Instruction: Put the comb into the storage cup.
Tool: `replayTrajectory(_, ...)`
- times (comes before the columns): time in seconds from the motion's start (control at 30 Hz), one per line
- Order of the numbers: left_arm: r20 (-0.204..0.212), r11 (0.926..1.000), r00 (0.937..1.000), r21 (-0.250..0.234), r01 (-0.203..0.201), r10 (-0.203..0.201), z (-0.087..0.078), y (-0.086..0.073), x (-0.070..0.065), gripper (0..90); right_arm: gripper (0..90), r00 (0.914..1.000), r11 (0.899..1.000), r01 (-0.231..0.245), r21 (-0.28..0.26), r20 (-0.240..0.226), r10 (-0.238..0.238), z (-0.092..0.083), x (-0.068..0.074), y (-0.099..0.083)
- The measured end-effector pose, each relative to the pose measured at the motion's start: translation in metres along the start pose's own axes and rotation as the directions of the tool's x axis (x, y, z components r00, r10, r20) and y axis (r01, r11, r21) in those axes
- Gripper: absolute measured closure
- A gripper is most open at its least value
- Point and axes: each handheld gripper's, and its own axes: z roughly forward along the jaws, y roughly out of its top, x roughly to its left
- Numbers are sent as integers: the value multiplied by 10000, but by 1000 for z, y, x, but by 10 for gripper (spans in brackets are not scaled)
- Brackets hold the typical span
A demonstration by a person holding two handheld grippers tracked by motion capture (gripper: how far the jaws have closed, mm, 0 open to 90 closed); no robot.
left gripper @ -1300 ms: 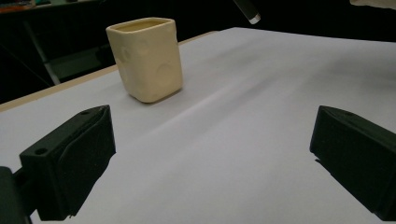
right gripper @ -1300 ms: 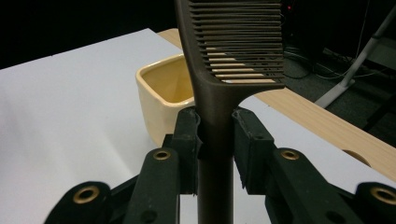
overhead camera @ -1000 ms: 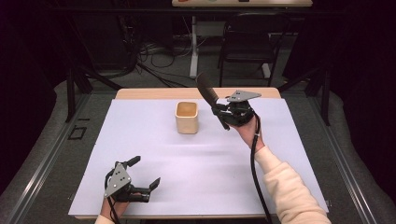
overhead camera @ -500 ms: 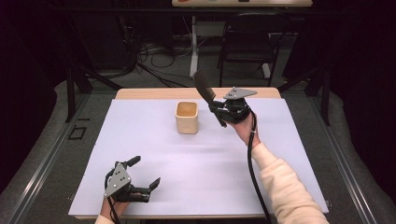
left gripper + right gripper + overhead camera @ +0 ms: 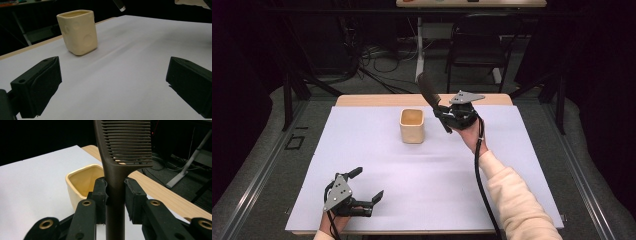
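Observation:
A cream square cup (image 5: 412, 127) stands upright on the white sheet, towards the far middle of the table. Just right of it, my right gripper (image 5: 441, 111) is raised above the table and shut on the handle of a dark comb (image 5: 428, 90). The comb's toothed end points up and to the left, above the cup's far right side. In the right gripper view the pads (image 5: 101, 195) clamp the comb (image 5: 122, 145) handle, with the cup (image 5: 82, 180) below and behind. My left gripper (image 5: 368, 183) rests open near the front left edge. The left gripper view shows its gap (image 5: 112, 82) empty and the cup (image 5: 78, 31) well ahead.
A white sheet (image 5: 362, 145) covers the table, with a strip of wood (image 5: 362, 100) bare along the far edge. Beyond the table stand a black chair (image 5: 477, 45), a stand leg and loose cables on the floor. A cable trails from the right gripper along the sleeve.
The right gripper with the comb has drifted slightly left and farther from me. The left gripper and the cup have stayed put.

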Motion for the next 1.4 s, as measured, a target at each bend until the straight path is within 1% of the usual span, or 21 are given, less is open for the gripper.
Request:
replayTrajectory(0.37,0,10000,10000,-5,-18,18,0,0,0,2,721,9999,9997,152,-211,9,-152,5,2,8)
replayTrajectory(1.03,-2,10000,10000,2,-15,15,0,0,0,2,720,9995,9984,315,-463,-54,-318,14,8,16)
replayTrajectory(1.1,0,10000,10000,10,19,-19,0,0,0,2,720,9995,9983,326,-487,22,-325,14,9,17)
replayTrajectory(1.4,21,10000,10000,-1,22,-22,0,0,0,2,720,9992,9974,401,-606,45,-399,16,10,19)
